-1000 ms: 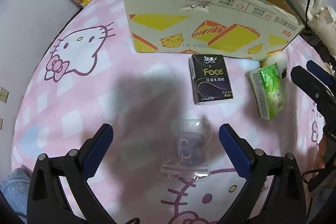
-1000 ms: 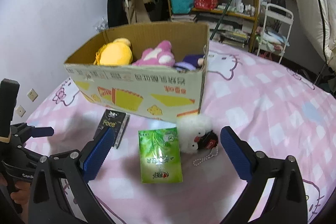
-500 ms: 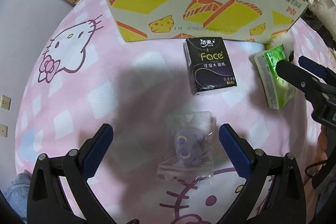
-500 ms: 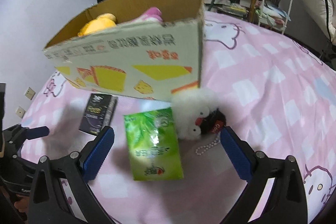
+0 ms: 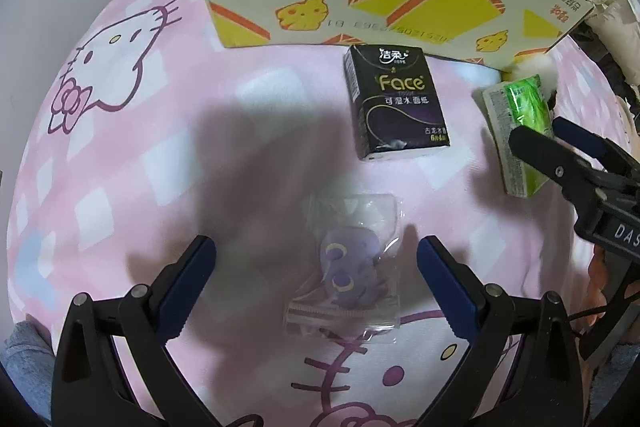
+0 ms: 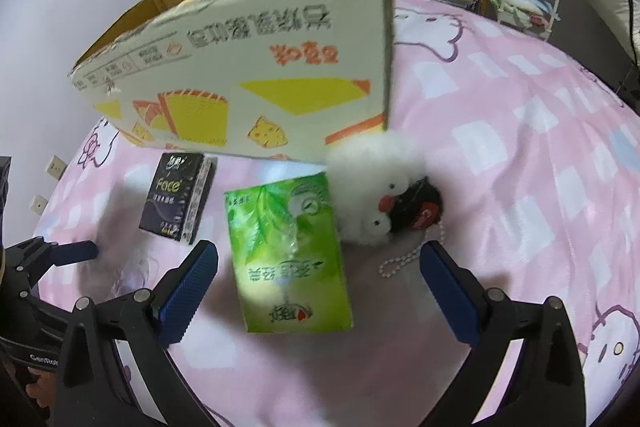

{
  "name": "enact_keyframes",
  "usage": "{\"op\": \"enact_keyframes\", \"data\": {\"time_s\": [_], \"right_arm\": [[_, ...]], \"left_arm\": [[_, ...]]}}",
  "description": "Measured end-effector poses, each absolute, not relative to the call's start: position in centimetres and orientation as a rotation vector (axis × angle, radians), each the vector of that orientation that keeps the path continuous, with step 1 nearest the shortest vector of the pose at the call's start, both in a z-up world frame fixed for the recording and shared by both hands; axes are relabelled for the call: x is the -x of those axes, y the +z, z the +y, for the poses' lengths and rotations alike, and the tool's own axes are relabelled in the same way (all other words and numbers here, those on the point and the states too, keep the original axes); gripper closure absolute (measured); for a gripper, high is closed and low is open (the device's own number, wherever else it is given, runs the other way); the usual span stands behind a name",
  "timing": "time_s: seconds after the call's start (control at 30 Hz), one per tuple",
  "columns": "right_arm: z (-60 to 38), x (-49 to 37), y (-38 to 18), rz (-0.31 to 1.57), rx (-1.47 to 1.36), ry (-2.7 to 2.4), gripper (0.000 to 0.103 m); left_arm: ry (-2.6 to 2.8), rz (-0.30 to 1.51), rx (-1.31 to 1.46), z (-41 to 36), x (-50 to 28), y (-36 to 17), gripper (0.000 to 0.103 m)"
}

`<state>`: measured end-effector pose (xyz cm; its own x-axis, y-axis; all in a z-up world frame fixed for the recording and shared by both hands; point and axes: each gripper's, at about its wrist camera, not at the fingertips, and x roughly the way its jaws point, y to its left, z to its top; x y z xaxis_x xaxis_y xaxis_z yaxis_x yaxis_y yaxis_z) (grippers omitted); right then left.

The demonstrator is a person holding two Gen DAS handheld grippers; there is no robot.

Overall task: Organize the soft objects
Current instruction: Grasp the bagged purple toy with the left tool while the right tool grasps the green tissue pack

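Now both tools hover, fingers spread wide, holding nothing. Left gripper (image 5: 316, 267) straddles bagged purple toy (image 5: 348, 273) lying flat on bed (image 5: 120, 155). Right gripper (image 6: 318, 275) frames green tissue pack (image 6: 288, 255); white plush (image 6: 376, 183) touches pack's far corner, beside cardboard box (image 6: 256, 67). Risks:
- slick bag slips, fingers pinch film only
- closing fingers snag bead chain (image 6: 400, 261)
- pack squashes, skids on soft sheet

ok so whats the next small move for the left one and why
Probably lower the left hand-held gripper straight down and close on the bagged purple toy. Its jaws are open with the toy lying centred between them on the pink bedsheet, not yet gripped. The right hand-held gripper is open over the green tissue pack.
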<state>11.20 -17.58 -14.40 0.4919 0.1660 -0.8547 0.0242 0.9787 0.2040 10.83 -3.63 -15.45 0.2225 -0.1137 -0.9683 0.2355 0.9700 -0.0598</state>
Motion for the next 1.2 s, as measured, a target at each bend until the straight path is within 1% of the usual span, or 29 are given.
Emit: {"op": "enact_keyframes", "data": {"time_s": [0.2,0.23,0.27,0.3,0.33,0.37,0.4,0.43,0.47,0.53,0.57,0.6,0.7,0.77,0.83,0.9,1.07,1.2], "right_arm": [[-17.0,-11.0,-14.9,1.087,-0.183,0.100,0.000],[-16.9,-11.0,-15.0,1.090,-0.182,0.100,0.000],[-16.7,-11.0,-15.0,1.095,-0.177,0.104,0.002],[-16.6,-11.0,-15.1,1.100,-0.171,0.108,0.007],[-16.5,-11.0,-15.2,1.104,-0.164,0.108,0.011],[-16.3,-11.0,-15.2,1.107,-0.159,0.107,0.011],[-16.2,-11.0,-15.3,1.109,-0.155,0.109,0.015],[-16.1,-11.0,-15.3,1.114,-0.156,0.121,0.023],[-16.0,-11.0,-15.3,1.118,-0.155,0.124,0.025],[-15.9,-10.9,-15.4,1.122,-0.144,0.120,0.025],[-15.8,-10.8,-15.3,1.123,-0.143,0.120,0.025],[-15.8,-10.8,-15.3,1.124,-0.142,0.119,0.026],[-15.9,-10.7,-15.3,1.125,-0.139,0.118,0.027],[-15.8,-10.6,-15.2,1.127,-0.140,0.118,0.031],[-15.8,-10.6,-15.1,1.129,-0.144,0.130,0.042],[-15.7,-10.5,-15.2,1.136,-0.140,0.138,0.047],[-15.5,-10.4,-15.1,1.132,-0.121,0.128,0.047],[-15.5,-9.8,-14.7,1.125,-0.122,0.125,0.047]], "left_arm": [[-0.232,1.335,-0.142,-3.4,-10.6,-16.8,0.005],[-0.231,1.334,-0.153,-3.4,-10.5,-16.9,0.007],[-0.232,1.334,-0.158,-3.6,-10.4,-17.0,0.009],[-0.232,1.337,-0.165,-3.8,-10.4,-17.1,0.012],[-0.228,1.340,-0.181,-4.0,-10.3,-17.2,0.014],[-0.228,1.342,-0.184,-4.0,-10.3,-17.4,0.014],[-0.227,1.343,-0.181,-4.1,-10.2,-17.4,0.015],[-0.223,1.341,-0.178,-4.1,-10.2,-17.4,0.020],[-0.222,1.338,-0.174,-4.1,-10.3,-17.4,0.023],[-0.234,1.333,-0.161,-4.0,-10.2,-17.2,0.038],[-0.239,1.332,-0.156,-3.8,-10.4,-17.0,0.043],[-0.246,1.330,-0.149,-3.8,-10.4,-16.9,0.050],[-0.254,1.324,-0.140,-3.2,-10.5,-16.5,0.052],[-0.256,1.316,-0.133,-3.0,-10.6,-16.4,0.053],[-0.256,1.313,-0.128,-2.9,-10.6,-16.1,0.054],[-0.257,1.307,-0.123,-3.2,-9.9,-15.5,0.055],[-0.284,1.293,-0.078,-2.9,-9.5,-14.6,0.057],[-0.283,1.271,-0.099,-2.8,-9.1,-13.9,0.058]]}}
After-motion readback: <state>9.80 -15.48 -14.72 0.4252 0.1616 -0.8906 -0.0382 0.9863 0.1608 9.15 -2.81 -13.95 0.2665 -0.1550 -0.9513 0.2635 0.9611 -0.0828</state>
